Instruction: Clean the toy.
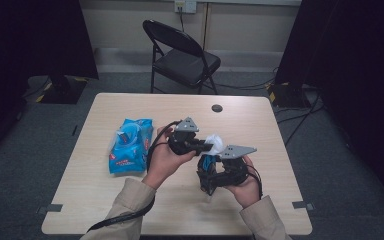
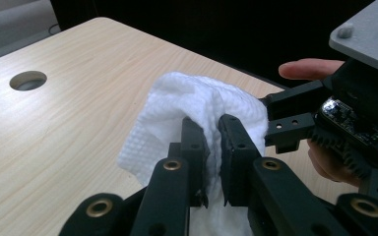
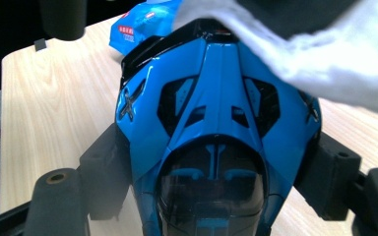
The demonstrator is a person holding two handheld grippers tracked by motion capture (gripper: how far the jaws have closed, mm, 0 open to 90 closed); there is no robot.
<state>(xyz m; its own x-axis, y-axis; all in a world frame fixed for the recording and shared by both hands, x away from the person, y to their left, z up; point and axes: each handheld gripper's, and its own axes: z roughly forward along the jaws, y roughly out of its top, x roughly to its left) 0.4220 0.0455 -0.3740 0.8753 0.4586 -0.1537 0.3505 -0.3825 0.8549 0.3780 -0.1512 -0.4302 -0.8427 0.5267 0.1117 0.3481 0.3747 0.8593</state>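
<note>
A white wet wipe [image 2: 197, 101] is pinched between the jaws of my left gripper [image 2: 211, 125], which is shut on it. In the high view that left gripper [image 1: 210, 146] hangs over the table's middle with the wipe [image 1: 217, 141] at its tip. My right gripper [image 1: 209, 172] sits just below it, shut on a glossy blue and black toy car [image 1: 208, 161]. In the right gripper view the car [image 3: 216, 113] sits nose-up between the jaws of the right gripper [image 3: 216, 172], and the wipe [image 3: 334, 64] rests across the car's top right.
A blue pack of wipes [image 1: 130, 145] lies on the wooden table [image 1: 130, 210] left of the hands. A round cable hole [image 1: 217, 108] is near the far edge. A black folding chair [image 1: 180, 55] stands beyond the table.
</note>
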